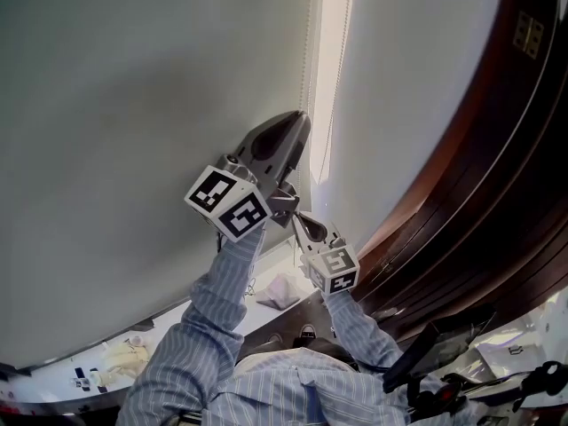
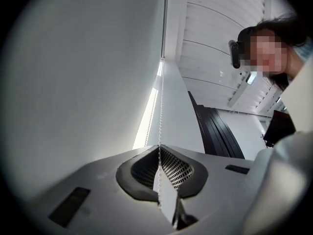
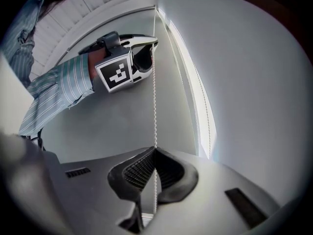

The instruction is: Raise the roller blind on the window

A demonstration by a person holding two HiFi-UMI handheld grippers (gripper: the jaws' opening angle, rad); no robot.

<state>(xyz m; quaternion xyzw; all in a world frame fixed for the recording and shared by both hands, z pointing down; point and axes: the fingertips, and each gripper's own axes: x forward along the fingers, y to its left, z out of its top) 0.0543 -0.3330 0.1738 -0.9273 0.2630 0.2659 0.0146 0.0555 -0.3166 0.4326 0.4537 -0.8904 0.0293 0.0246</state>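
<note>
Filling most of the head view, a pale grey roller blind (image 1: 133,105) hangs fully lowered over the window, its bottom edge near the white window ledge (image 1: 44,384). A second pale blind (image 1: 417,78) hangs to its right, with a narrow bright strip of daylight (image 1: 333,43) showing between the two. Dark brown wooden panelling (image 1: 497,193) curves down the right side of the view. The person's arms, in blue-and-white striped sleeves (image 1: 204,327), reach up from the bottom of the frame toward the gap.

The left gripper (image 1: 302,121), a grey two-jaw tool with a black-and-white marker cube (image 1: 228,202), is the higher of the two and tilts upward. In the left gripper view its jaws are pressed together at the tips (image 2: 159,147), pinching the bead chain (image 2: 160,106), which runs straight up from them along the edge of the blind. The right gripper (image 1: 297,220) sits just below and to the right of the left one, carrying its own marker cube (image 1: 335,269). In the right gripper view its jaws are also closed at the tips (image 3: 155,150), clamped on the same bead chain (image 3: 155,97), which stretches taut up to the left gripper (image 3: 154,43) above.

A small crumpled pale cloth (image 1: 282,291) lies on the ledge between the two arms.
</note>
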